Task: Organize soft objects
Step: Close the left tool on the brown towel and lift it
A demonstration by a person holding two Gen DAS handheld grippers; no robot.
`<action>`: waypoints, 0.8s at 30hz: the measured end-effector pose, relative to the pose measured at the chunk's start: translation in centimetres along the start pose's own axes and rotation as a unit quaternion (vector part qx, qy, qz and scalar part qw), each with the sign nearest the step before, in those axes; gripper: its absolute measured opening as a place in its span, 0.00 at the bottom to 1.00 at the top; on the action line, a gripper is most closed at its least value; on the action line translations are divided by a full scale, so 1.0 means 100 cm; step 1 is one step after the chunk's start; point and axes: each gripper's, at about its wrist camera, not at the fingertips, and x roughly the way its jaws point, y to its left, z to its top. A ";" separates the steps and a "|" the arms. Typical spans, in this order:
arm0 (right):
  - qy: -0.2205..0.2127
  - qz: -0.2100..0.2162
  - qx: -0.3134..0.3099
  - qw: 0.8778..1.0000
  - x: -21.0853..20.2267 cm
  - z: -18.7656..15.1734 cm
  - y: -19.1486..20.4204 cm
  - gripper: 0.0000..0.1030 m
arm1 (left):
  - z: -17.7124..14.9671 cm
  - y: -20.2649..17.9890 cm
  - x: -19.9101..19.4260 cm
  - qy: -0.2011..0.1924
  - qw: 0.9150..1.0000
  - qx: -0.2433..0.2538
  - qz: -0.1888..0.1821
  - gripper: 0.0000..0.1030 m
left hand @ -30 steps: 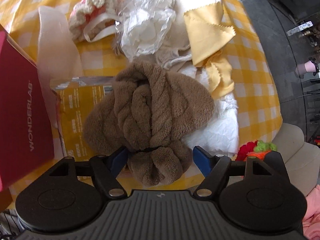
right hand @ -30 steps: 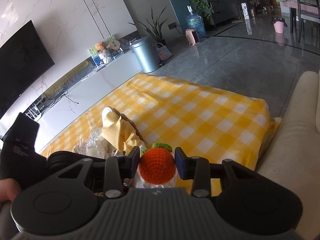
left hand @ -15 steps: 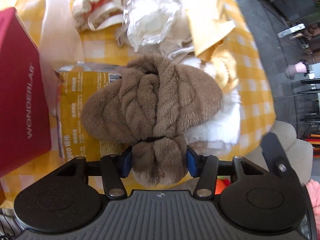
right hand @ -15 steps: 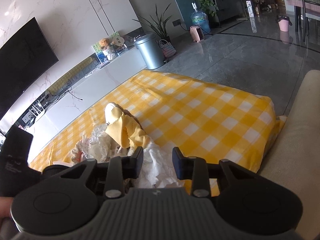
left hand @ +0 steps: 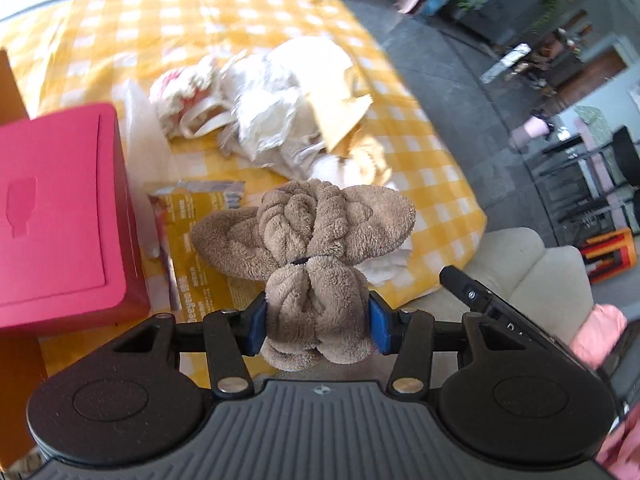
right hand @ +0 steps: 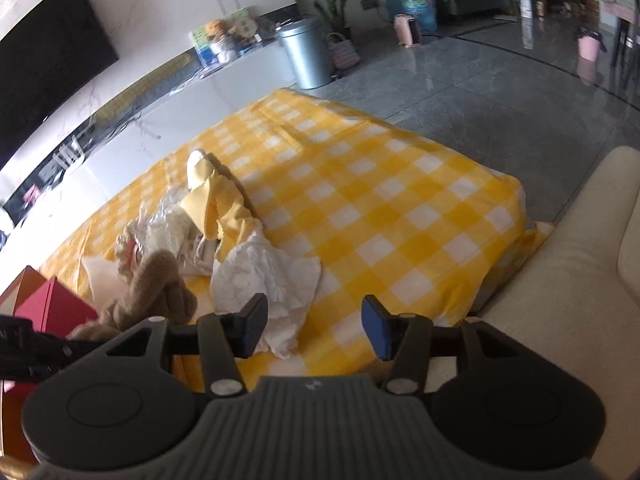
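The left gripper (left hand: 318,322) is clamped on the lower lobe of the brown towel (left hand: 308,232), a plush bundle cinched at the middle by a dark band; its jaws have just been closing, and both blue pads press into the pile. The towel is carried above the yellow checked cloth (left hand: 248,12), over a yellow packet (left hand: 192,236) and just beside the red box (left hand: 60,208). The right gripper (right hand: 314,326) is released: its jaws have just been opening, and nothing lies between them. It hovers over the near edge of a white tissue (right hand: 272,276). The remaining soft items, namely a yellow rag (right hand: 212,204), a crinkled white bag (left hand: 272,116) and a knitted piece (left hand: 180,88), lie heaped behind. Risk one: the grip takes only one lobe below the band, so the heavier upper mass can swing, and a fast move may pull the plush out of the pads. Risk two: the hanging lobes can catch the box edge or drag the packet if the carry is low. Risk three: the right gripper may pinch the cloth along with the thin tissue and shift the heap. Risk four: the two grippers work near each other and could collide. The towel's destination cannot be determined from these views.
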 end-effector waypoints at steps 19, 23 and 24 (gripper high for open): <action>0.263 0.021 -0.219 0.939 0.134 -0.052 0.012 0.72 | -0.014 0.011 -0.043 -0.093 0.992 0.080 0.022 0.55; 0.280 0.034 -0.197 0.939 0.144 -0.060 0.009 0.44 | -0.018 0.010 -0.046 -0.103 0.990 0.088 0.029 0.55; 0.278 0.036 -0.195 0.940 0.143 -0.061 0.008 0.44 | -0.018 0.010 -0.046 -0.103 0.990 0.089 0.030 0.55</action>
